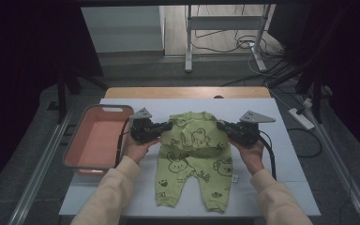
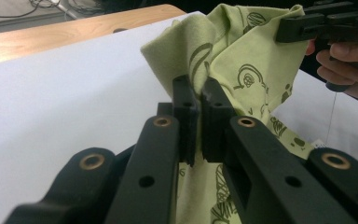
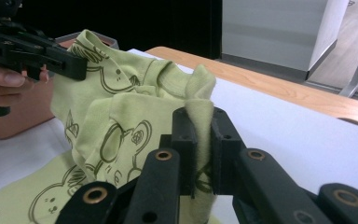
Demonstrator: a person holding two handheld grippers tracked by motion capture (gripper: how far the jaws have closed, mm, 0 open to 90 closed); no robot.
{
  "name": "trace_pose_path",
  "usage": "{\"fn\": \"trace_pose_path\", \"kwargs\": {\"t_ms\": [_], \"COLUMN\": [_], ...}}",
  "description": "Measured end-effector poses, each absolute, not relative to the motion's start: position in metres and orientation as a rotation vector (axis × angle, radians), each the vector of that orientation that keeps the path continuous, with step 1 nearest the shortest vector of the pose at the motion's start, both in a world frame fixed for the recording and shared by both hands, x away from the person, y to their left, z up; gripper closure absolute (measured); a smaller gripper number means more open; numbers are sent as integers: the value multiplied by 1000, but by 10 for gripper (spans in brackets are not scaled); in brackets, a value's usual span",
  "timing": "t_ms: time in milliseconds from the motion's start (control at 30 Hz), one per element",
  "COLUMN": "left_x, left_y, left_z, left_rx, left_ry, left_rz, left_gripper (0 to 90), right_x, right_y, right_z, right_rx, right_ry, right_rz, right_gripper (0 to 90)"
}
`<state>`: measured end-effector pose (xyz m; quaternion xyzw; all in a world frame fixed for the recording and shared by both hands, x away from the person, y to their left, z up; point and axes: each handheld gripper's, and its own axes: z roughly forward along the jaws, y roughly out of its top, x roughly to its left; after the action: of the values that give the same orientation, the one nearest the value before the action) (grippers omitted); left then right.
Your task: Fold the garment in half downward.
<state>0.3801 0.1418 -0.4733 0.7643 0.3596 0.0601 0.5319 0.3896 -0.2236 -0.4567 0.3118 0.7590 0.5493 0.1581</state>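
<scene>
Left claw (image 1: pixel 168 125): clamped on the green romper (image 1: pixel 194 159), centre-left of frame.
Right claw (image 1: pixel 220 125): pinching the romper's other side.
Romper legs: flat on bench (image 1: pixel 281 154).

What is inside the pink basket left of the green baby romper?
The pink basket looks empty: its bare pink floor shows. Its near right corner is covered by the left gripper cable and the person's hand, so that part cannot be checked.

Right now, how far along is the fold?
Done: romper lies flat on the mat, legs toward the person. In hand: left gripper and right gripper are each shut on a top corner, lifting the upper part over. Left: lay that fold down; the pink bin probably comes after.
</scene>
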Motion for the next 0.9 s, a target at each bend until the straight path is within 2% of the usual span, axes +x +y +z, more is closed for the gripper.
{"fn": "trace_pose_path", "kwargs": {"t_ms": [900], "left_x": [357], "left_y": [140], "left_z": [-493], "left_rx": [1883], "left_ry": [848], "left_rz": [114], "left_gripper": [850], "right_x": [367], "right_y": [-225], "right_z": [-476], "right_rx": [900], "right_ry": [2214], "right_rz": [1552], "right_gripper": [818]}}
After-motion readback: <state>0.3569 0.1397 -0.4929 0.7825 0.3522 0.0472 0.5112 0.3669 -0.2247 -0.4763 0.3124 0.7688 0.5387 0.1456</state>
